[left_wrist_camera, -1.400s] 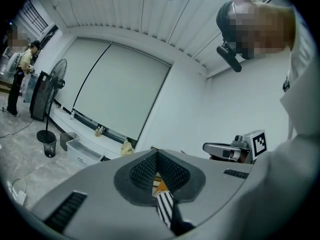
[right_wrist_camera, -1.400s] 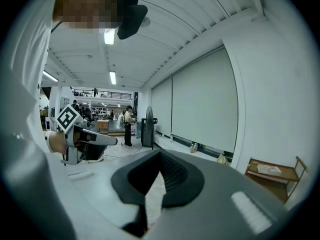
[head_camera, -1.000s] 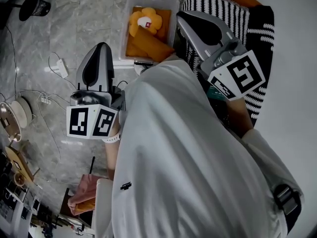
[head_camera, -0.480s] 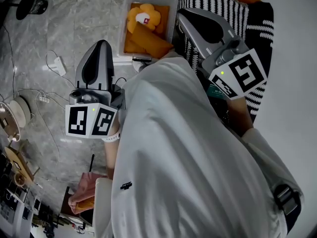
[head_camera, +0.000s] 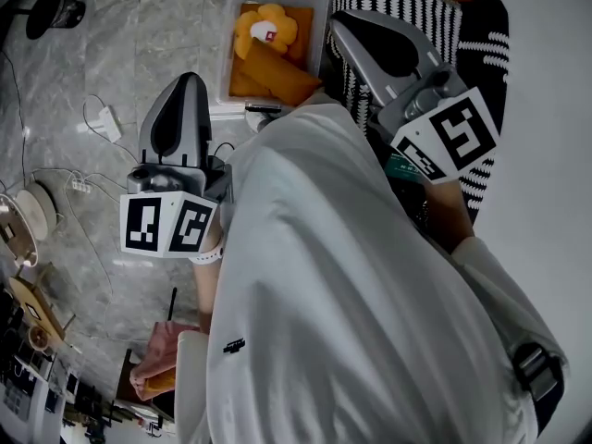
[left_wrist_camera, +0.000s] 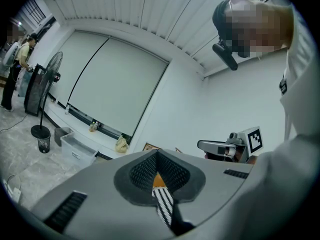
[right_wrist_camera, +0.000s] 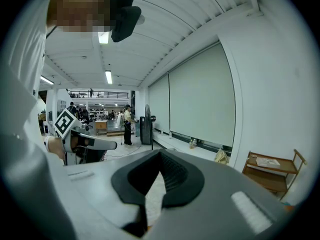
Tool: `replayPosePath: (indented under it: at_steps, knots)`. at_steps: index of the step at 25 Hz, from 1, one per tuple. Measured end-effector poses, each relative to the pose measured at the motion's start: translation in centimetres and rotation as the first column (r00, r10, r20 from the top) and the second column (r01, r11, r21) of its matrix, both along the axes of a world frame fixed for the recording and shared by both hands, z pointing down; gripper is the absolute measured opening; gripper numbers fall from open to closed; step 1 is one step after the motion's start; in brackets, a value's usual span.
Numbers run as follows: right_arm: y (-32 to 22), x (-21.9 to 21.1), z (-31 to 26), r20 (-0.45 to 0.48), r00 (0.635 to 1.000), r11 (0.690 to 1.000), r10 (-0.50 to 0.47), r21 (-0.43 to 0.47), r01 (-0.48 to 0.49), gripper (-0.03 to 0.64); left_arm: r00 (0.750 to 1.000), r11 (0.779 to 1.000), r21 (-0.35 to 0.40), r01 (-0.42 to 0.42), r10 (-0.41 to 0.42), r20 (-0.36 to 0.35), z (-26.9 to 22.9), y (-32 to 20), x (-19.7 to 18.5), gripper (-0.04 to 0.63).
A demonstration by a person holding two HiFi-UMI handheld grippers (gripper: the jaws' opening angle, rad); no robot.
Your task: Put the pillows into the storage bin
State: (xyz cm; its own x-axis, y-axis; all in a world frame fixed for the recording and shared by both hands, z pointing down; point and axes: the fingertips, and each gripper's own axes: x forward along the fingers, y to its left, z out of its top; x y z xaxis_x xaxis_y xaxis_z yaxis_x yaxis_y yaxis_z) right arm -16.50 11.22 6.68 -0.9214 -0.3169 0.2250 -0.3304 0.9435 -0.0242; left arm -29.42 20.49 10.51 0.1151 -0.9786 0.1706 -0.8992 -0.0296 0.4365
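The clear storage bin stands on the marble floor at the top of the head view. In it lie an orange pillow and a yellow flower-shaped pillow. To its right lies a black-and-white striped pillow. My left gripper is held level left of the bin, shut and empty. My right gripper hovers over the striped pillow, also shut with nothing in it. In the left gripper view the closed jaws frame a sliver of stripes and orange. The right gripper points across the room.
Cables and a white charger lie on the floor at left, with a round white device beyond. A standing fan and another clear bin stand by the wall. A wooden shelf is at right.
The head view has drifted slightly, so the bin sits a little higher in the picture. Both grippers hold still and stay shut.
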Motion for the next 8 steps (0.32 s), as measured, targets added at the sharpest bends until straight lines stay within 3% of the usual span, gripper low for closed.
replayPosePath:
  at_steps: [8]
  knots:
    - [0.48, -0.32, -0.49, -0.005, 1.0, 1.0, -0.011, 0.005, 0.011, 0.012, 1.0, 1.0, 0.004, -0.003, 0.003, -0.011, -0.35, 0.32, -0.09, 0.008]
